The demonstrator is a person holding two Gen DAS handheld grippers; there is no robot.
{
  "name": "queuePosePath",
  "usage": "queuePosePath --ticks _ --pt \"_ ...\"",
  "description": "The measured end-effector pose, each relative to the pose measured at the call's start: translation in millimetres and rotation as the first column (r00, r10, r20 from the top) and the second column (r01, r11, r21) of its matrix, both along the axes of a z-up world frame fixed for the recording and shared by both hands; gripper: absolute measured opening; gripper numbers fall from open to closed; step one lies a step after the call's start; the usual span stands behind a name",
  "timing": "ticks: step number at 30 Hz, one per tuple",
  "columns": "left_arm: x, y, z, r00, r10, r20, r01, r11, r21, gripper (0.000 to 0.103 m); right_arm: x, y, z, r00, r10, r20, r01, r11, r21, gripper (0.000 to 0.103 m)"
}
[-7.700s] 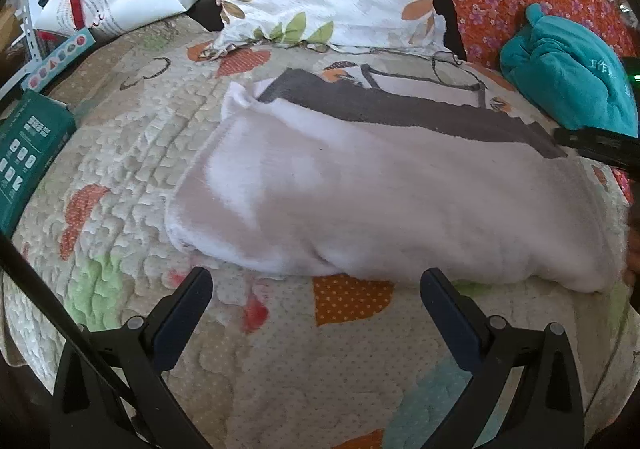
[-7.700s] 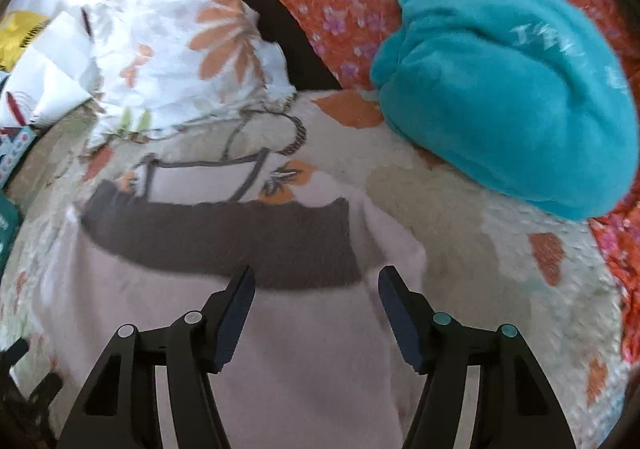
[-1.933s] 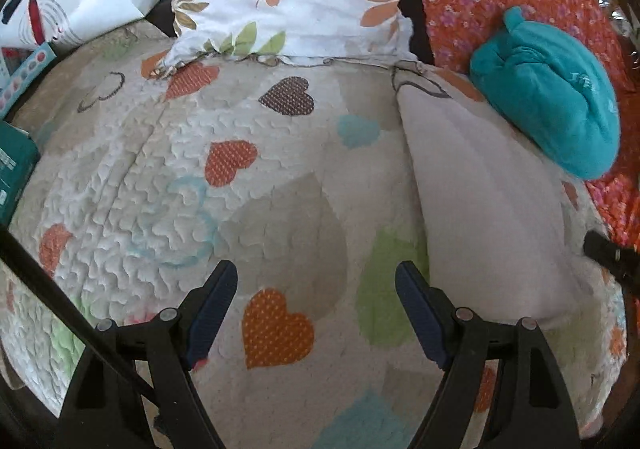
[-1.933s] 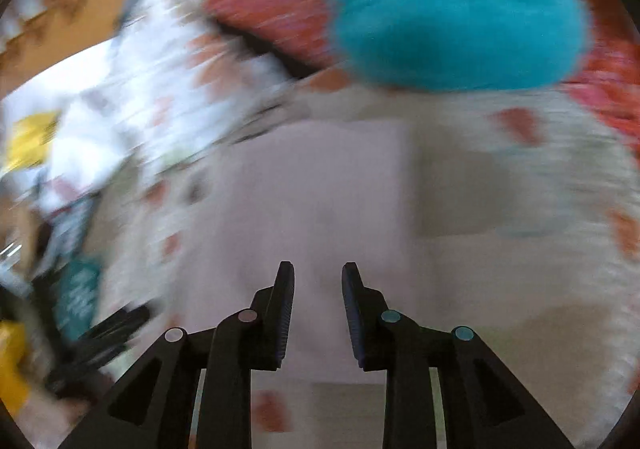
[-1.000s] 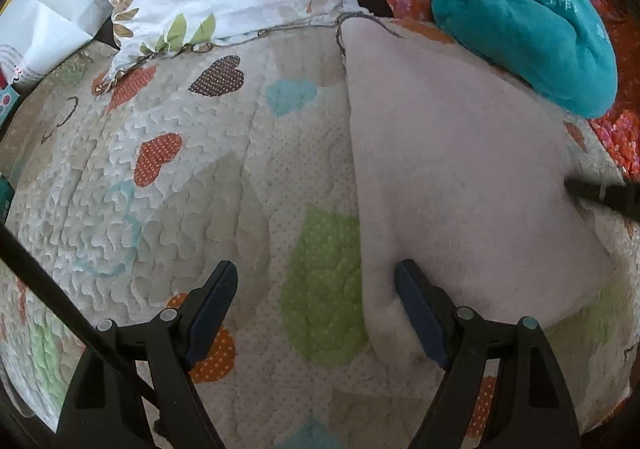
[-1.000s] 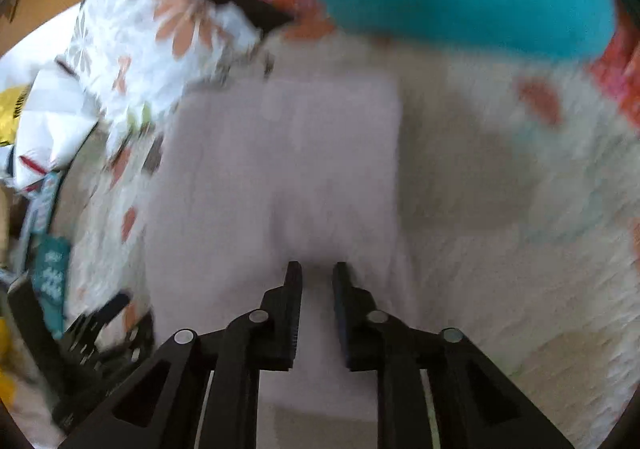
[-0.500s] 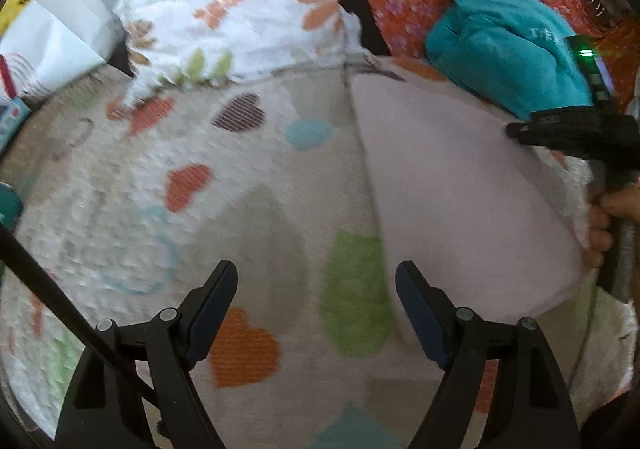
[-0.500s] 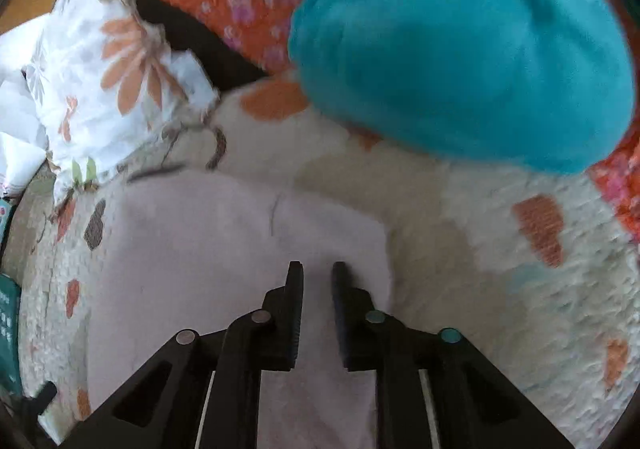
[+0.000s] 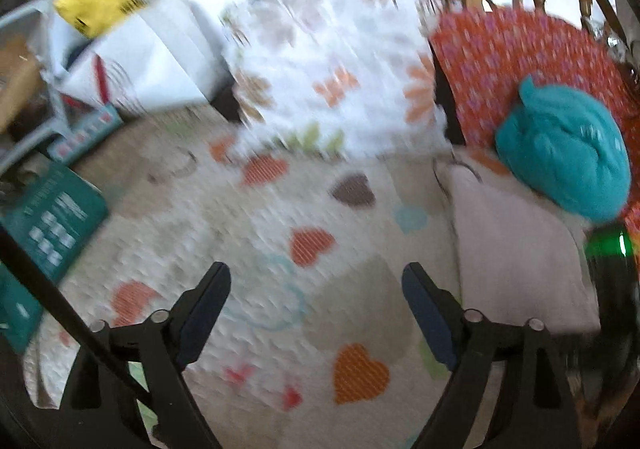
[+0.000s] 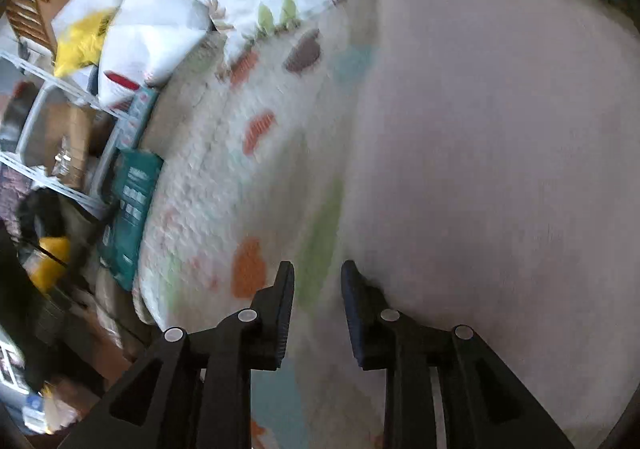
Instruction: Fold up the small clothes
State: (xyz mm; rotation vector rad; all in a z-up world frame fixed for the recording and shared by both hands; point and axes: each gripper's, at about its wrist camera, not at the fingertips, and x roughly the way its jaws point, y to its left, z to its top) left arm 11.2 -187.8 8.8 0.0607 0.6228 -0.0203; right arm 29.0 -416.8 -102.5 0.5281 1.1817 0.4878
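Nearest to me, my right gripper (image 10: 316, 289) hangs over the left edge of the pale pink folded garment (image 10: 492, 153), its jaws narrow and just now opening, with nothing between them; the right finger (image 10: 354, 289) sits right at the cloth's near-left corner, though the blur hides whether it touches. The garment spreads up and to the right from there, its long axis running away from me toward the pillows, so I judge the right hand the nearer one for any next fold. My left gripper (image 9: 316, 303) is spread wide, jaws having just opened further, empty over the heart-print quilt (image 9: 280, 217), with the garment (image 9: 516, 253) off to its right, beside but apart. I count one pink garment and one teal bundle (image 9: 560, 161), just beyond its far end. Farther back lean two pillows: a white floral pillow (image 9: 340, 69) and an orange floral pillow (image 9: 520, 57).
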Motion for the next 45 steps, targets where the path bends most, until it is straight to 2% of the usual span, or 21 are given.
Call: queuePosePath --ticks 3,5,9,12,14,16,19,22,28,31,36,41,45 --pt "-19.9 8.1 24.0 0.987 0.056 0.151 -0.058 0.998 0.012 0.101 -27.2 -2.1 16.3 0.999 -0.029 0.023 0.03 0.999 -0.031 0.027" --pt "-34.5 12.2 39.0 0.971 0.066 0.231 -0.069 0.998 0.006 0.103 -45.5 -10.4 31.1 0.997 -0.063 0.045 0.065 0.997 -0.049 0.033" --pt "-63.7 16.3 59.8 0.946 0.037 0.323 -0.033 0.999 -0.017 0.103 -75.1 -22.0 67.6 0.982 -0.106 0.158 0.137 0.97 -0.2 0.041" --pt "-81.2 14.0 69.7 0.938 0.012 0.346 0.002 0.999 -0.04 0.103 -97.1 -40.6 96.0 0.952 -0.145 0.27 0.22 0.936 -0.276 0.054" --pt "-90.0 9.3 70.0 0.943 -0.004 0.334 0.023 0.998 -0.051 0.103 -112.0 -53.5 108.7 0.922 -0.187 0.338 0.296 0.905 -0.306 0.061" --pt "-94.8 4.3 64.1 0.953 -0.038 0.3 0.062 0.996 -0.071 0.103 -121.7 -63.3 113.6 0.893 -0.226 0.389 0.368 0.866 -0.34 0.062" --pt "-94.2 -3.0 51.6 0.965 -0.071 0.251 0.101 0.989 -0.109 0.103 -122.9 -74.4 111.0 0.876 -0.284 0.39 0.427 0.833 -0.352 0.062" --pt "-91.4 -11.5 42.8 0.969 -0.095 0.226 0.117 0.989 -0.086 0.103 -118.2 -79.4 104.9 0.876 -0.322 0.358 0.439 0.84 -0.319 0.062" --pt "-98.7 -14.7 43.4 0.953 -0.134 0.273 0.163 0.983 -0.087 0.103 -115.0 -80.5 103.8 0.863 -0.341 0.373 0.464 0.827 -0.317 0.062" --pt "-94.8 -18.5 39.9 0.954 -0.189 0.234 0.217 0.971 -0.102 0.103 -112.8 -75.3 103.3 0.865 -0.327 0.381 0.456 0.828 -0.325 0.063" --pt "-84.9 -24.5 28.8 0.964 -0.199 0.174 0.218 0.971 -0.095 0.103 -106.8 -63.0 100.6 0.875 -0.286 0.391 0.434 0.82 -0.373 0.064" --pt "-67.9 -20.9 15.6 0.987 -0.143 0.067 0.15 0.983 -0.104 0.103 -106.6 -54.6 98.0 0.884 -0.256 0.391 0.414 0.817 -0.402 0.065" --pt "-53.8 -15.7 -2.5 0.996 -0.076 -0.038 0.074 0.995 -0.067 0.103 -111.5 -48.2 99.3 0.887 -0.228 0.402 0.403 0.806 -0.432 0.067"
